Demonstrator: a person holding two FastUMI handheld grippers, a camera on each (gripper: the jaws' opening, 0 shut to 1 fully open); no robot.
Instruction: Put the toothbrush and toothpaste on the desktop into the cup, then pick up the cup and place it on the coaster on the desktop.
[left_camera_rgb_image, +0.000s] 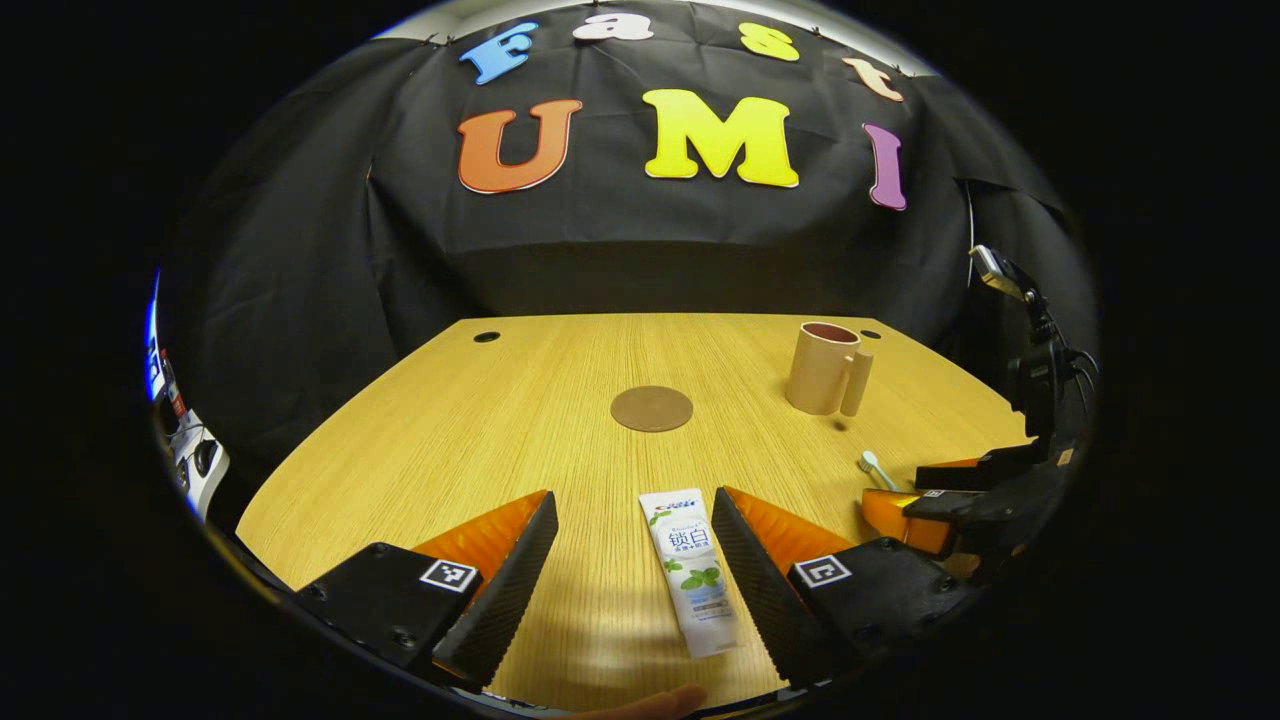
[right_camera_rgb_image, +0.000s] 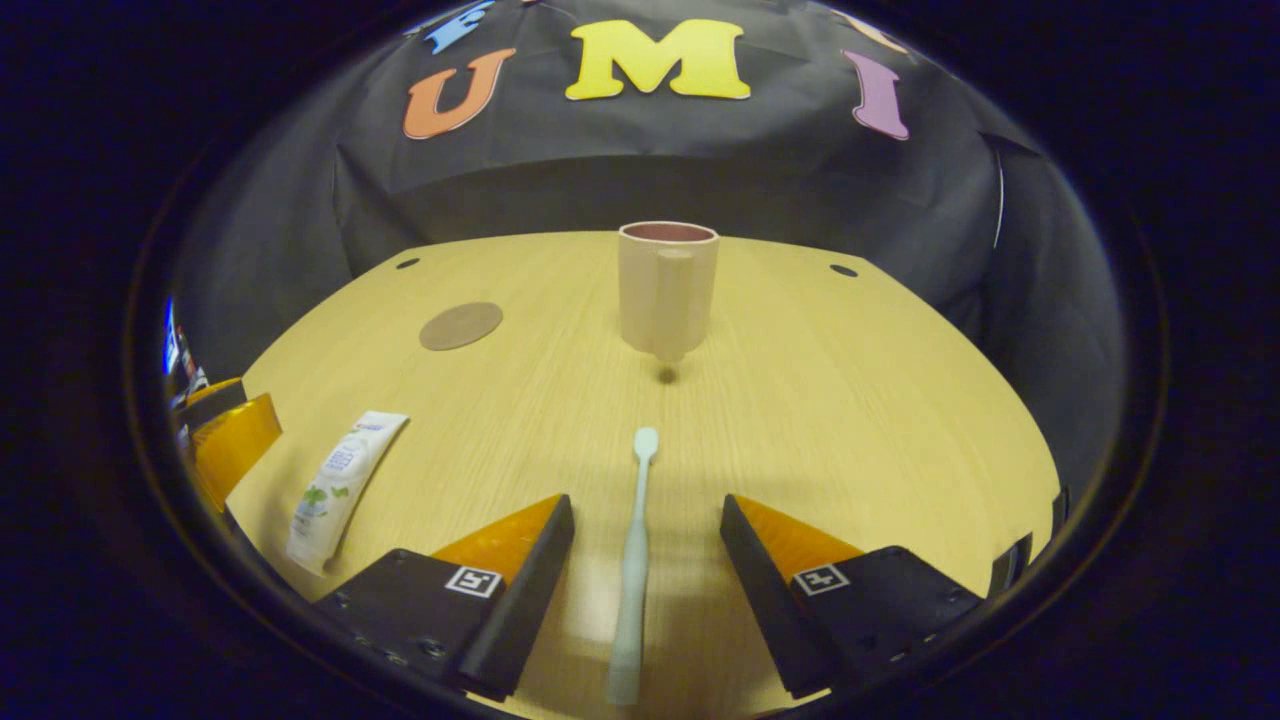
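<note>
Right claw (right_camera_rgb_image: 645, 545) agape astride slim, pale mint toothbrush (right_camera_rgb_image: 633, 560)

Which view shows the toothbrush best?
Right gripper view: the toothbrush lies full length on the desk between the open right gripper's fingers. Left gripper view catches just its head, beside the right gripper.

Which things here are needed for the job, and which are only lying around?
Needed: toothpaste, toothbrush, cup, coaster, left gripper, right gripper.
Only around: wooden table, its cable holes.
</note>
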